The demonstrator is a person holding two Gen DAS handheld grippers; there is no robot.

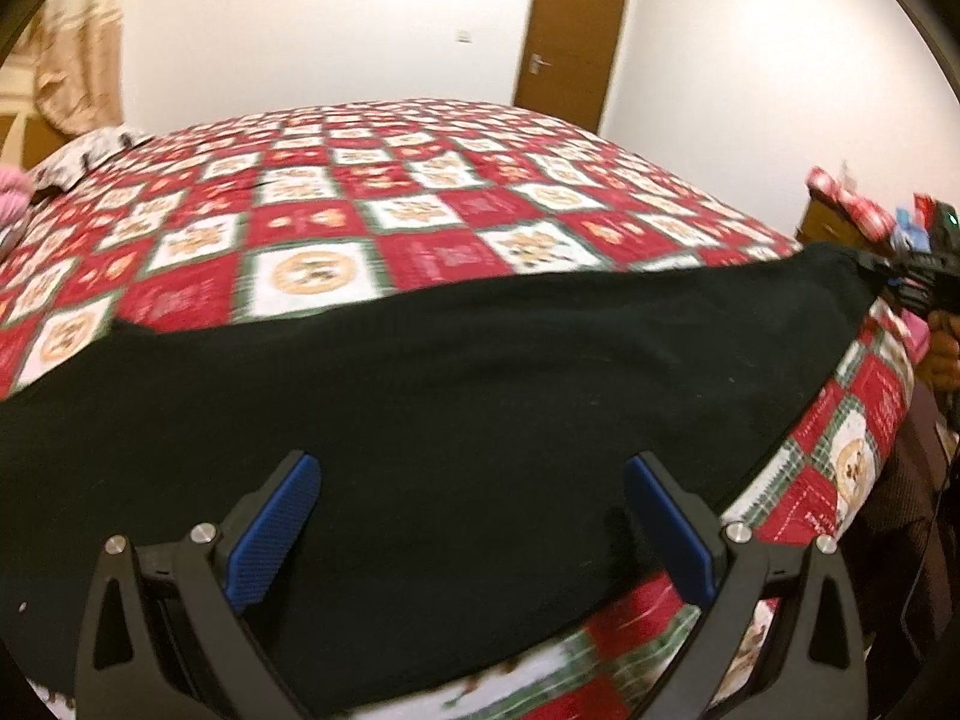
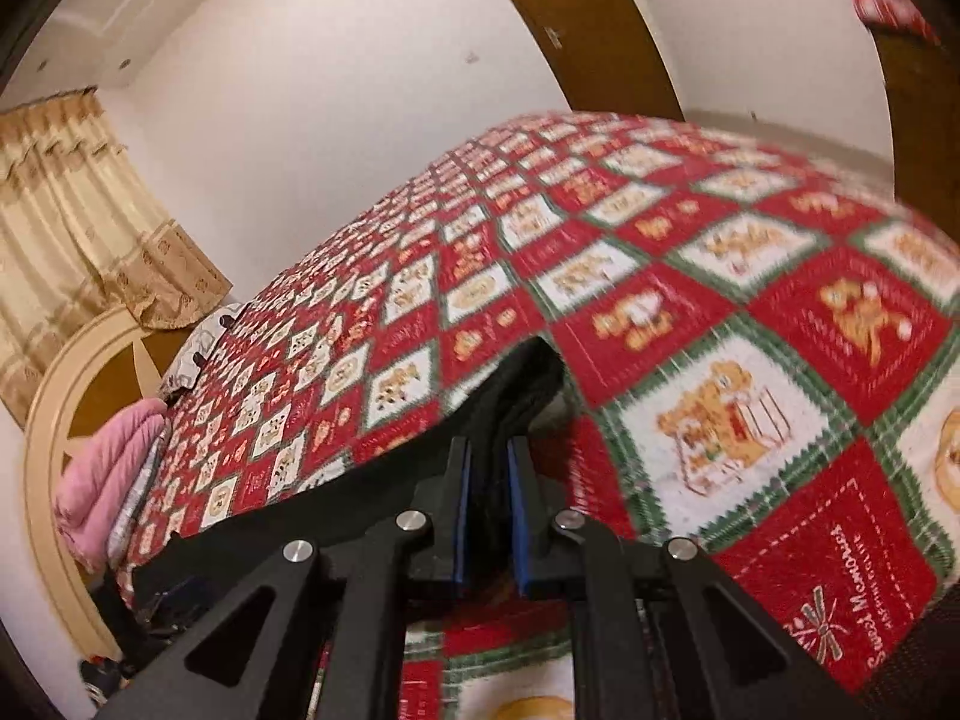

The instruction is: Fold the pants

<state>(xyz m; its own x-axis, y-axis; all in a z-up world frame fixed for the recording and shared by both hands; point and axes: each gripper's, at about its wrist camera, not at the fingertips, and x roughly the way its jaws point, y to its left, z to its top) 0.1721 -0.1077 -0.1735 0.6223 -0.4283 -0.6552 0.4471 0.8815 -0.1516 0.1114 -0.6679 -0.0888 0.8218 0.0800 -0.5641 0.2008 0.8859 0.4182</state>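
Pants [image 1: 456, 372] lie black across the near edge of the bed [image 1: 372, 192], stretched from left to right over the red checked quilt. My right claw [image 2: 487, 480] is narrow, its blue pads [image 2: 461, 510] pinched on a bunched end of the cloth at the right, and that end rides a little off the quilt. From the left view I see this same claw [image 1: 900, 288] at the far right, with the fabric drawn to a point toward it. My left claw [image 1: 471, 516] stands wide, one pad to each side of the cloth near its near edge, neither pressing on it, so it holds nothing.

I judge this to be the start of a fold: one end gripped, the other not yet. Next my left claw should drop onto the near edge and close on both layers, so both ends can lift together and carry over evenly. With only the right end held, a pull could drag the pants askew or off the bed edge. Pink bundle [image 2: 108, 462] and pillow [image 2: 198, 354] sit far left, well apart from the work
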